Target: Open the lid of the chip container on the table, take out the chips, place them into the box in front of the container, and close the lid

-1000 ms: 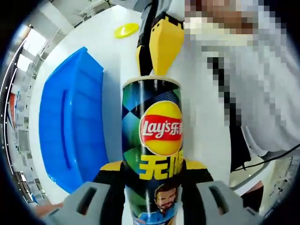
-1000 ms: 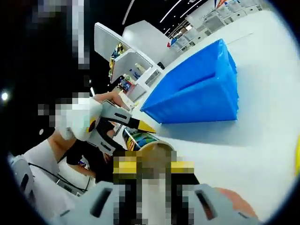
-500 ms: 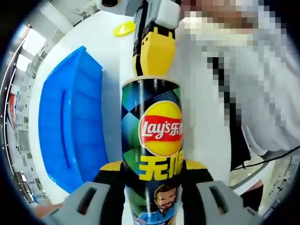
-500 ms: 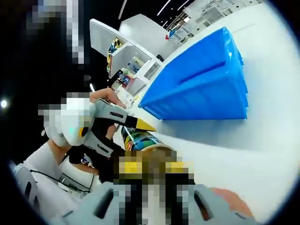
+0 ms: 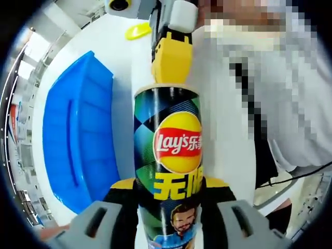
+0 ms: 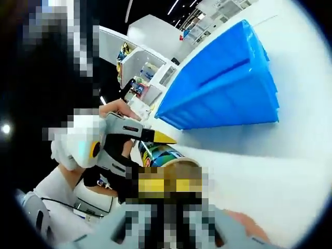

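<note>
A tall Lay's chip can (image 5: 171, 150) lies along the left gripper view with its open mouth at the far end. My left gripper (image 5: 168, 189) is shut on its lower body. My right gripper (image 5: 171, 65), with yellow jaws, sits right at the can's mouth. The yellow lid (image 5: 138, 32) lies on the white table beyond. The blue box (image 5: 72, 140) stands left of the can. In the right gripper view the can's rim (image 6: 158, 154) is just ahead of my right gripper (image 6: 168, 185), whose jaws are blurred. My left gripper (image 6: 148, 155) clamps the can there.
The white table (image 6: 290, 171) stretches past the blue box (image 6: 228, 93). A person's white-shirted torso (image 5: 290, 119) is close on the right of the can. Shelving (image 6: 140, 67) stands in the dark background.
The right gripper's yellow jaws have drawn together and moved square onto the can's mouth. The left gripper keeps the can still. The right gripper view has tilted slightly.
</note>
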Available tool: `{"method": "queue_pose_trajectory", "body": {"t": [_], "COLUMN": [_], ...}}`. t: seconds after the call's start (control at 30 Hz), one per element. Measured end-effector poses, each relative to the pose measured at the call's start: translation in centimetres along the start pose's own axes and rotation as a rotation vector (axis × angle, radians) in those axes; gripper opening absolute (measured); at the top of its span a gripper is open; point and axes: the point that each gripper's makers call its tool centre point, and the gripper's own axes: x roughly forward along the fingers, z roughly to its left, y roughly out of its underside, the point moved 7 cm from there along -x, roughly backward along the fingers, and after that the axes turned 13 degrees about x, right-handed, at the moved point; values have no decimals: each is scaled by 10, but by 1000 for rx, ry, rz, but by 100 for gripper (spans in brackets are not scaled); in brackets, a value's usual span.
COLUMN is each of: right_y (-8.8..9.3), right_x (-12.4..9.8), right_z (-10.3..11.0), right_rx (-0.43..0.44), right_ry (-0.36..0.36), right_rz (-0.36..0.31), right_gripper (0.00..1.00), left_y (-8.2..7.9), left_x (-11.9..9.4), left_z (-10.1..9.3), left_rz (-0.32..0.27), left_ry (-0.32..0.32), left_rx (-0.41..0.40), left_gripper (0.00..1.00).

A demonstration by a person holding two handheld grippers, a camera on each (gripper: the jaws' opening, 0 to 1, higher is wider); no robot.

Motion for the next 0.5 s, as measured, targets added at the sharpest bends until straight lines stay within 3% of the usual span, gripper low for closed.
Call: {"method": "queue_pose_trajectory", "body": {"t": [0.5], "right_y": [-3], "right_x": [-10], "right_z": [5], "right_rx": [-43], "right_ry": [138], "right_rz": [18], "right_gripper": [0], "left_y": [0], "left_x": [0], "left_z": [-1], "left_rz": [-13], "left_ry": [-10], "left_rx": [12], "left_gripper": [46]}}
